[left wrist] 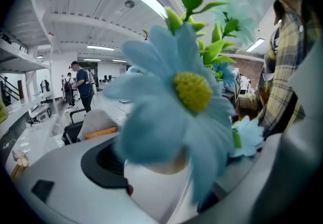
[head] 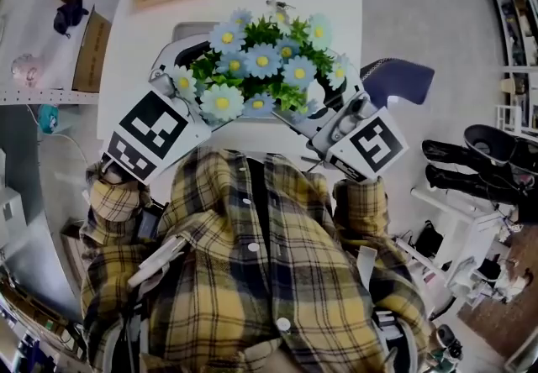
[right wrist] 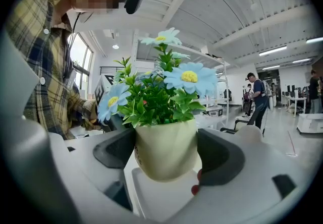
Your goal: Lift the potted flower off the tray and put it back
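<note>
Potted flower (head: 261, 69) hangs in the air on the near side of the tray (head: 192, 28), over the table (head: 336, 18) edge closest to us. We judge the lift done and the return to be the step in hand. Our right hand-held gripper (right wrist: 166, 155) is clamped on the pot (right wrist: 165, 137), with a dark pad (right wrist: 219, 160) pressed to each flank below the rim, and the pot sits upright. To set it back well, we should carry it level toward the tray and squeeze evenly so the tapered wall cannot slip down through the pads. Then we lower it until the base rests flat inside the tray, and only then ease the jaws apart. Our left hand-held gripper (left wrist: 161, 180) reaches in from the other side, and we should take care that it neither crushes the stems nor nudges the pot askew.

Much is hard to read. From above, the blooms cover the pot and most of the tray. Only a grey corner of the tray shows beyond them, so the landing spot is out of sight. In the left gripper view one big blue bloom (left wrist: 186, 102) fills the middle. One pad and a sliver of pot show below it, but the other jaw is covered. We cannot tell whether that gripper grips the pot or merely stands around it.
</note>
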Demonstrator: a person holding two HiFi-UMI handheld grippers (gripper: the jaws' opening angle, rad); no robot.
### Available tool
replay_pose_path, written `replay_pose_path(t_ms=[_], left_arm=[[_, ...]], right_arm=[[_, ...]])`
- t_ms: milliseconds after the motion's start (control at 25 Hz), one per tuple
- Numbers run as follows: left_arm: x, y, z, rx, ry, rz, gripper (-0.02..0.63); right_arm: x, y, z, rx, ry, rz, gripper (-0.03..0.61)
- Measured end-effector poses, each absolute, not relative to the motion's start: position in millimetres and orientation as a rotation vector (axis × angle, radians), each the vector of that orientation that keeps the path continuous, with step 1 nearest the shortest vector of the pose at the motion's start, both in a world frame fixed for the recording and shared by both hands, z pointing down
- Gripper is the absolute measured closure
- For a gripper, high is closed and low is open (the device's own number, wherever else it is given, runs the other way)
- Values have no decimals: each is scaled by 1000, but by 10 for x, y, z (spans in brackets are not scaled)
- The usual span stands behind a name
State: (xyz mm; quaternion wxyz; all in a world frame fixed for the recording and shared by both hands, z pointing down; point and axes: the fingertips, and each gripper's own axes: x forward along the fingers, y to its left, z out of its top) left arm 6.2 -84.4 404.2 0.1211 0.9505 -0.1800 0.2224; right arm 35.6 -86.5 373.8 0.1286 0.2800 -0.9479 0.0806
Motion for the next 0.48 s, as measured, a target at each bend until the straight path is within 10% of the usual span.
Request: replay_pose_path(t_ms=[480], left_arm=[[48,-854,4022,2790,-526,651,200]], right_arm=[[343,-869,3735,814,-2763,239,209]])
